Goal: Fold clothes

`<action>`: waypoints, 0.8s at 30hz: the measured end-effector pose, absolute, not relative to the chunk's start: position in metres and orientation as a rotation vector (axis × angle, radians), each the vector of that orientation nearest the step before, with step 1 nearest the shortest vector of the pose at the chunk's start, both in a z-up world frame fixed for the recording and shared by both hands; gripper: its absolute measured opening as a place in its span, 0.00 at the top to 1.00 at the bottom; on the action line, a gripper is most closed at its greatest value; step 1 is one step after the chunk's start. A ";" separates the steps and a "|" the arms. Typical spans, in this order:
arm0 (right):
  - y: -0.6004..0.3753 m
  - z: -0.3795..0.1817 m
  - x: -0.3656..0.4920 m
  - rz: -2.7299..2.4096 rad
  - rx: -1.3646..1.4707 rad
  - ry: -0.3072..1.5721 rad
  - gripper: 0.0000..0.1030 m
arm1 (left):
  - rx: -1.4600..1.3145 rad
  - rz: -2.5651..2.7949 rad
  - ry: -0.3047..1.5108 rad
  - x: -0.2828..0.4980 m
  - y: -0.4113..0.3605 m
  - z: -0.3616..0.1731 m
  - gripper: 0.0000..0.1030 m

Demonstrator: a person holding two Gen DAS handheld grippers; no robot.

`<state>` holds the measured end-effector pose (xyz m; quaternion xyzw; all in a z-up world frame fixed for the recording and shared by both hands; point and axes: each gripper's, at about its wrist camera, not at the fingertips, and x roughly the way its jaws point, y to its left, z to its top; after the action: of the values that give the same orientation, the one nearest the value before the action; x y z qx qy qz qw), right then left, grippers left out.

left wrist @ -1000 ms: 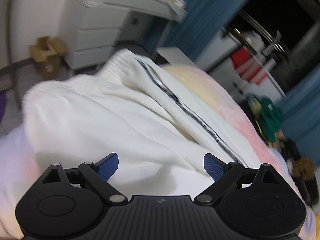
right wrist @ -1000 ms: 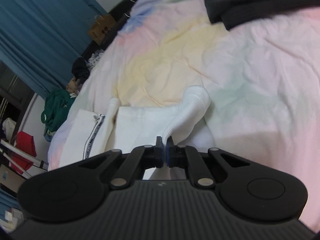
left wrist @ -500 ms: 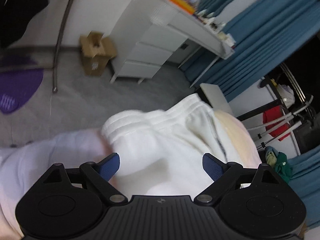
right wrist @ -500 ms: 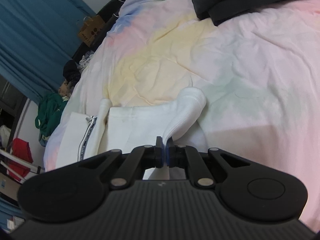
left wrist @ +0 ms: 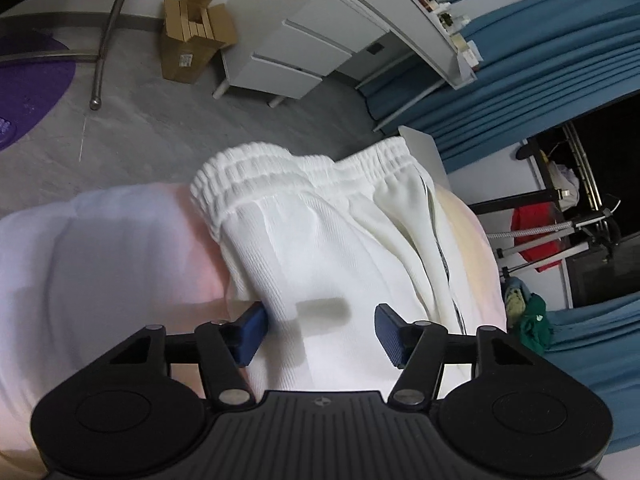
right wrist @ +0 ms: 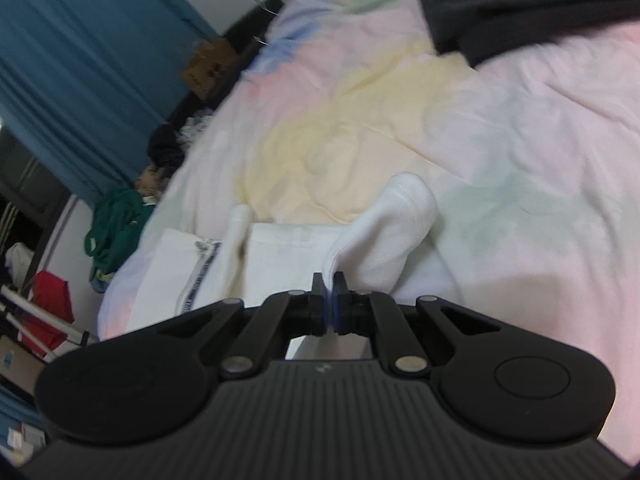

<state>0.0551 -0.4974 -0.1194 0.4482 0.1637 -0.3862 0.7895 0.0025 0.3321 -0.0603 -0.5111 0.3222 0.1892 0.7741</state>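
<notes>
Since half a second ago the left gripper [left wrist: 320, 330] has come down and forward onto the white trousers [left wrist: 320, 240], so that cloth which earlier lay ahead of the fingers now sits between them; the right gripper [right wrist: 329, 298] has kept its hold, with the view only a little nearer and blurrier.

The trousers lie on the bed [left wrist: 100, 260], at its edge nearest the grey floor [left wrist: 160, 120], with the ribbed waistband [left wrist: 248, 172] bunched at that edge. The left fingers [left wrist: 250, 334] are spread wide apart. One blue pad touches the side fold of the trousers where the cloth meets the bedspread; the other pad hangs over the cloth, just beside the dark side stripe [left wrist: 440, 256]. The left gripper is tilted down onto the fabric, pointing toward the waistband.

In the right wrist view the fingers [right wrist: 318, 300] are pressed together, pinching a raised fold of the trousers [right wrist: 380, 232]. The ribbed cuff [right wrist: 412, 200] stands up beyond them, lifted off the bedspread. The rest of the trousers lies flat, towards the bed edge by the blue curtain [right wrist: 80, 60], the stripe showing there. A dark garment [right wrist: 520, 4] lies at the far corner of the bed, well apart.

A white chest of drawers [left wrist: 300, 52] and a cardboard box [left wrist: 192, 36] stand on the floor beyond the bed.
</notes>
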 end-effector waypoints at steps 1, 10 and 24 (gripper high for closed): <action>-0.496 -0.118 0.057 -0.828 0.954 0.348 0.94 | -1.108 0.407 0.704 0.004 0.330 -0.062 0.43; -0.500 -0.120 0.046 -0.857 0.980 0.345 0.95 | -1.074 0.478 0.697 0.006 0.325 -0.063 0.96; -0.498 -0.097 -0.010 -0.812 1.093 0.246 0.95 | -1.008 0.335 0.443 -0.039 0.324 0.001 0.98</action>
<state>-0.0103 -0.4984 -0.0971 0.5038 0.1135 -0.3744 0.7701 -0.0390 0.3241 0.0006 -0.4766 0.2095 0.1585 0.8390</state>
